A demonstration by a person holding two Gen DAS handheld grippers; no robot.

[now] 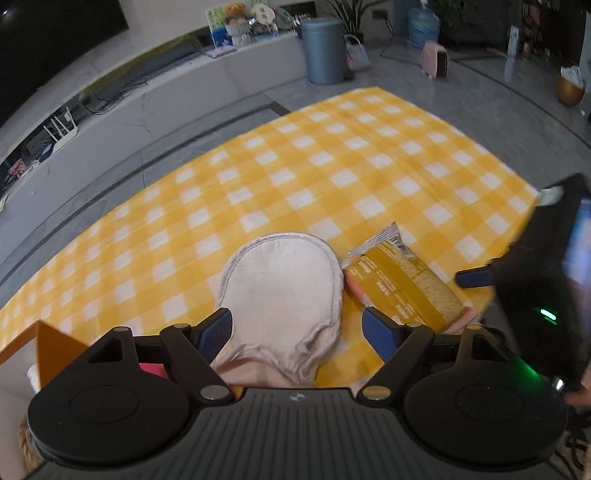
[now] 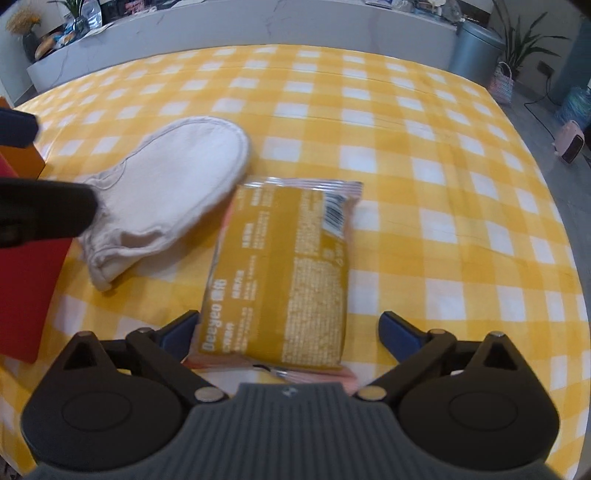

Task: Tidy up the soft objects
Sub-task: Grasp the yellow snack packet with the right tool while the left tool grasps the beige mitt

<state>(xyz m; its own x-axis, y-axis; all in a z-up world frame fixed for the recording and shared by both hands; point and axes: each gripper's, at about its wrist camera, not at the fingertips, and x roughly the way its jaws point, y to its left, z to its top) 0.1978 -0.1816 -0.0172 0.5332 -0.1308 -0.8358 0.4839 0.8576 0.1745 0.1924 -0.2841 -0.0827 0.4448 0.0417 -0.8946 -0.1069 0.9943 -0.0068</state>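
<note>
Yellow-white checked tablecloth [image 2: 424,155] covers the table; rest of cloth bare toward far edge. Off the near-left edge: orange box flap [image 1: 55,343] and a red box [image 2: 29,288], w/ something pink [image 1: 151,369] just visible behind left gripper linkage. Background beyond far edge: grey lidded bin [image 1: 325,50], white low counter [image 1: 166,96], water jug [image 1: 423,27], pink heater [image 1: 436,59] on floor. None of it betw grippers and the items.

Left gripper [image 1: 297,328]: blue-padded fingers [image 1: 216,334] spread wide, straddling cuff end of beige cloth mitt [image 1: 284,288]. Left pad at or just touching mitt's edge, right pad clear of it; not pinching. Mitt lies flat near near edge, rounded end toward far edge, gathered cuff toward camera.

Right gripper [image 2: 288,332]: fingers [image 2: 399,334] spread fully, nothing clamped. Mustard-yellow sponge pack [image 2: 284,273] lies flat betw them, near end under gripper body. Left pad just beside or touching pack's left edge, can't tell which; right pad well apart from pack's right edge. Pack's barcode end points toward far edge.

Pack sits just right of mitt, touching along mitt's side in left wrist view. Right gripper also seen at right edge of left view, one blue finger beside pack.
</note>
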